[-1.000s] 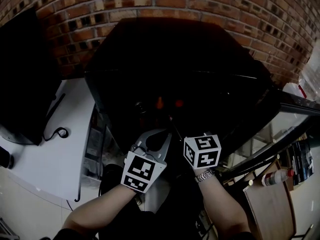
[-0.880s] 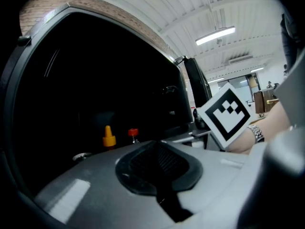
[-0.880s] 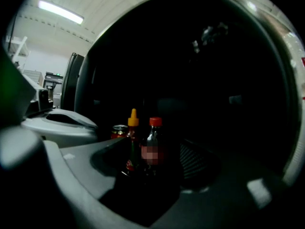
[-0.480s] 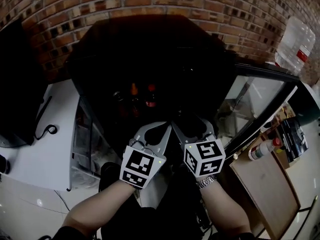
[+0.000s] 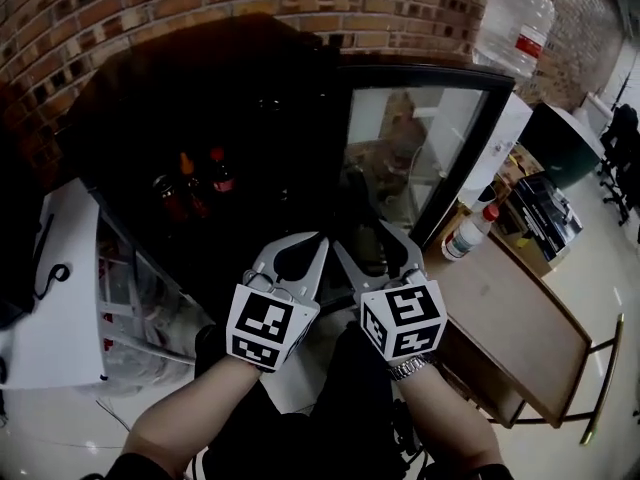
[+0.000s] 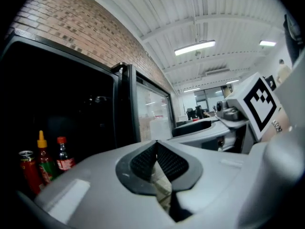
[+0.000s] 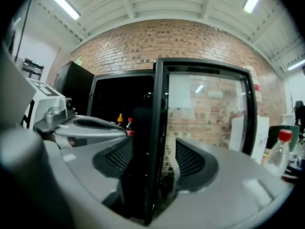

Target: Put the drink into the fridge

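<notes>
No words or numbers could be read anywhere. The marker cubes (image 5: 262, 325) (image 5: 403, 318) bore only black-and-white square patterns. The bottles (image 5: 222, 173) in the fridge (image 5: 200, 78) and the big water jug (image 5: 515, 28) carried red labels, their print too small to make out.

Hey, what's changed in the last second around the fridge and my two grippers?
The view swung right: the open glass door, at the picture's right edge before, now stands mid-picture, and the wooden table with its bottle shifted up-left too. The right gripper has just been closing its jaws slightly; they stay apart, nothing gripped between them. Unchanged: left gripper shut, bottles inside the fridge, nothing picked up.
</notes>
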{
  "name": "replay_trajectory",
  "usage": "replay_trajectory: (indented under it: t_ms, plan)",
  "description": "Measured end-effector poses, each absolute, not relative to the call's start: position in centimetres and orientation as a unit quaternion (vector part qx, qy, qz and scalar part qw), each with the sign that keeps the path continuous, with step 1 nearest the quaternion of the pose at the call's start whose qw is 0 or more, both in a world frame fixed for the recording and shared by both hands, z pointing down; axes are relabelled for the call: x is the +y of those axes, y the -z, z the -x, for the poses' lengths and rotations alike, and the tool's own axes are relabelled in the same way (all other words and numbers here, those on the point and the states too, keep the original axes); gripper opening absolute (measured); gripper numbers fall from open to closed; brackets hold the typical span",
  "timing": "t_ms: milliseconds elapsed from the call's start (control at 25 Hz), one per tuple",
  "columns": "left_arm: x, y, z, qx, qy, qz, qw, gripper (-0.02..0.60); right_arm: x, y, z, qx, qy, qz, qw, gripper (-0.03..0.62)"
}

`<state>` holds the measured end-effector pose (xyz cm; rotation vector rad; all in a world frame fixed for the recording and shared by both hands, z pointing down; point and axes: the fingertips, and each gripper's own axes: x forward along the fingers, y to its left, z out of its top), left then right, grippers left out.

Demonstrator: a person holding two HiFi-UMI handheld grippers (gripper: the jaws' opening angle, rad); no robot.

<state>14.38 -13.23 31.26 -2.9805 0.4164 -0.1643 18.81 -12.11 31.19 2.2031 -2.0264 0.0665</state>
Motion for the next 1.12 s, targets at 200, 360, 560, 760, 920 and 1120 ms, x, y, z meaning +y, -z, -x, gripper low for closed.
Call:
replay_trajectory:
  t_ms: [200, 360, 560, 760, 920, 1120]
  plan:
    - [-8.1, -31.6, -18.0, 0.092, 0.049, 0.993, 0.062, 0.003, -6.4, -31.8, -22.8, -0.631, -0.031, -0.771, 0.080, 0.281]
    - [-4.4, -31.7, -20.6, 0.062, 0.048, 0.995, 0.059, 0.003, -2.1, -32.3, -26.2, -0.591, -0.042, -0.801, 0.084, 0.281]
    - [-1.5, -32.0, -23.0, 0.036, 0.049, 0.997, 0.056, 0.003, 1.4, -33.1, -29.4, -0.552, -0.061, -0.827, 0.092, 0.281]
    - [0.2, -32.3, -25.5, 0.017, 0.049, 0.997, 0.053, 0.003, 3.3, -34.1, -32.1, -0.524, -0.076, -0.843, 0.097, 0.281]
    - [0.6, -32.5, -27.3, 0.006, 0.052, 0.997, 0.054, 0.004, 3.8, -34.5, -34.0, -0.509, -0.082, -0.851, 0.097, 0.281]
    - [0.4, -32.9, -29.1, -0.002, 0.057, 0.997, 0.055, 0.003, 3.8, -35.2, -36.6, -0.491, -0.092, -0.861, 0.097, 0.284]
